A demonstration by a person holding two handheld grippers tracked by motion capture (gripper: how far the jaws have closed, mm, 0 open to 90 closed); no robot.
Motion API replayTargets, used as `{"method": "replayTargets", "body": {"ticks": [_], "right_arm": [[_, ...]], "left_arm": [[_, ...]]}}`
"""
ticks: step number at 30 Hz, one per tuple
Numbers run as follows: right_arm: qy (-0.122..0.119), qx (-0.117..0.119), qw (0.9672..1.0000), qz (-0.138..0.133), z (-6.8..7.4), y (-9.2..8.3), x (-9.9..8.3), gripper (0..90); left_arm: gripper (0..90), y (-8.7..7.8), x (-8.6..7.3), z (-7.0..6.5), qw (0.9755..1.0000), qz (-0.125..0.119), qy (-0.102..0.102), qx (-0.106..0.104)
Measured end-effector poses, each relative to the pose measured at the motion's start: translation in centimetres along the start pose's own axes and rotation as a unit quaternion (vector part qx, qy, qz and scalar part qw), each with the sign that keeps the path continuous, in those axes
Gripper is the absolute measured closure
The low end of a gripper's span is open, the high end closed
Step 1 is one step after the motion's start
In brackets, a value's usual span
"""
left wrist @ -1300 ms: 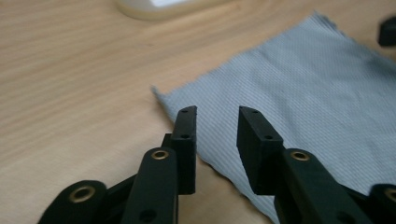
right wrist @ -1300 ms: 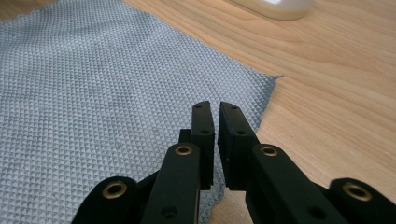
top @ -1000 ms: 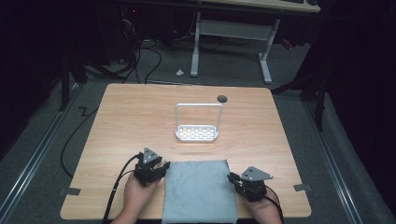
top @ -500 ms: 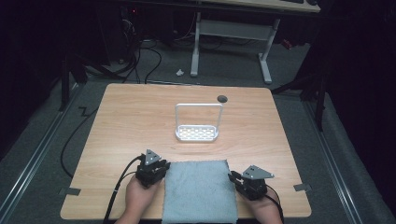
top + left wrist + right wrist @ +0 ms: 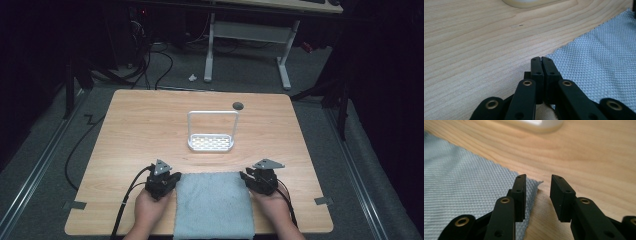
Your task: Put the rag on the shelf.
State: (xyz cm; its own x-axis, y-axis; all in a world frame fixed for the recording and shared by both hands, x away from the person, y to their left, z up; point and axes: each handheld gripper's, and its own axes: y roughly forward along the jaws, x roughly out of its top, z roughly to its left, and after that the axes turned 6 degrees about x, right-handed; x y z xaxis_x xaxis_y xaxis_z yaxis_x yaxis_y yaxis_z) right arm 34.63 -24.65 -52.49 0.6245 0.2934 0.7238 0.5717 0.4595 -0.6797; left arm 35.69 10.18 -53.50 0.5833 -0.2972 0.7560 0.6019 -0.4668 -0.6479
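Cloth [image 5: 214, 205] near edge cut off by frame bottom, rack [image 5: 537, 123] blurred and cropped at top

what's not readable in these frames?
- Left gripper view: jaws shut at the cloth corner; whether they pinch fabric is hidden by the jaws.
- High view: cloth's near edge cut off by the frame bottom.
- Both gripper views: white rack cropped at top, blurred.

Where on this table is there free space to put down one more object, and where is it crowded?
Free: bare table left of the white rack, also right of it and behind it. Crowded: the near edge, where the grey cloth lies between the left gripper and right gripper.
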Motion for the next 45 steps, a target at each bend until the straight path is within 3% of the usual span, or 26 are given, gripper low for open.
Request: {"method": "replayTargets", "body": {"ticks": [7, 17, 23, 30, 34, 41, 45], "right_arm": [[-0.019, 0.007, 0.9998, -0.008, 0.5, 0.7, -0.1, 68.2], [-0.038, 0.007, 0.9993, -0.004, 1.0, 0.7, -0.2, 89.5], [-0.047, 0.004, 0.9989, -0.001, 1.3, 0.6, -0.2, 90.0], [-0.061, 0.000, 0.9981, -0.015, 1.8, 0.1, -0.2, 90.0], [-0.069, -0.004, 0.9968, -0.039, 2.4, -0.9, -0.4, 90.0], [-0.065, -0.014, 0.9947, -0.078, 2.6, -2.3, -0.3, 90.0], [-0.067, -0.016, 0.9928, -0.098, 2.7, -3.1, 0.0, 90.0]], "left_arm": [[88.0, 0.0, 0.0, 0.0, 1.0000, 0.000, 0.001, -0.001], [88.1, 0.0, 0.0, 0.0, 1.0000, 0.000, 0.002, 0.000], [88.7, -0.1, 0.0, -0.2, 0.9999, -0.001, 0.006, 0.008], [89.2, -0.3, -0.2, -0.2, 0.9998, -0.014, 0.006, 0.009], [89.3, -0.8, -0.4, -0.1, 0.9992, -0.039, 0.001, 0.006], [89.7, -1.5, -0.2, -0.4, 0.9977, -0.066, 0.015, 0.006], [89.7, -2.8, 0.5, -0.2, 0.9955, -0.094, 0.006, 0.003]]}}
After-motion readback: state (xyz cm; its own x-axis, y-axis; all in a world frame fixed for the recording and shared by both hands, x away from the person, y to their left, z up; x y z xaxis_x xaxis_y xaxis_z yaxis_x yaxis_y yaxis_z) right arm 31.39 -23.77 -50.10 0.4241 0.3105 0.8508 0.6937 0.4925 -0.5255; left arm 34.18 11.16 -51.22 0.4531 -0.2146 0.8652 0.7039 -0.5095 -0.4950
